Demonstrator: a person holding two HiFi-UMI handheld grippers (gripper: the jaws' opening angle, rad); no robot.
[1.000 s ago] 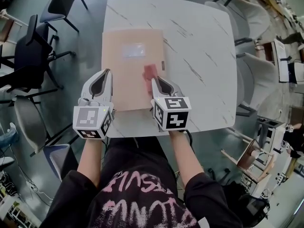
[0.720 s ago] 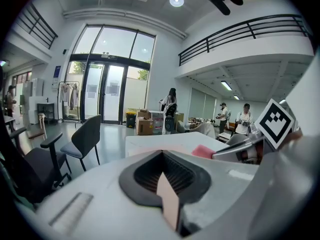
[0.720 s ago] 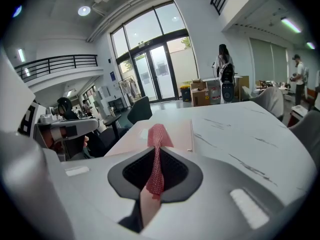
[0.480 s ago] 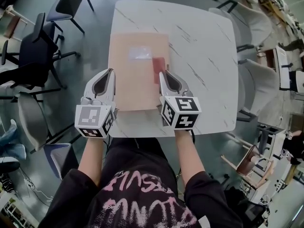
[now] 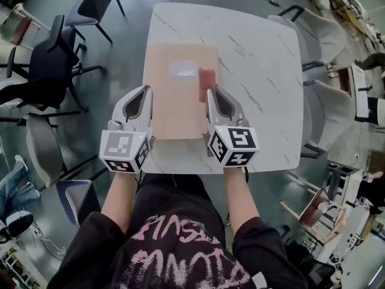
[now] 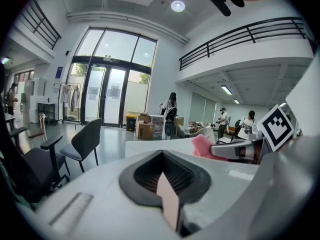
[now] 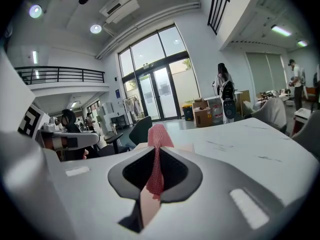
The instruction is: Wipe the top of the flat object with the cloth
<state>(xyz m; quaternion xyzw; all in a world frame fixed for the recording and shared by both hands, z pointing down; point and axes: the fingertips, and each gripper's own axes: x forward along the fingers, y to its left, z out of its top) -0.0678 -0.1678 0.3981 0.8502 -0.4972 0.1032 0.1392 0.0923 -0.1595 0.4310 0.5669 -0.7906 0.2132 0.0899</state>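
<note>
The right claw (image 5: 213, 94) pinches the pink cloth (image 5: 207, 82) at the 3 o'clock edge of the flat object (image 5: 174, 104), on the 9 o'clock half of the counter (image 5: 258, 71). The left claw (image 5: 143, 94), closed and empty, sits at the 9 o'clock edge. Unless it presses down, a stroke could skid the object.

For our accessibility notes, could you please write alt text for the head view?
Seen from above, the right gripper pinches a pink cloth lying on the right side of a flat tan board on a white marble table. The left gripper, shut, sits at the board's left edge. Dark chairs stand to the left.
</note>
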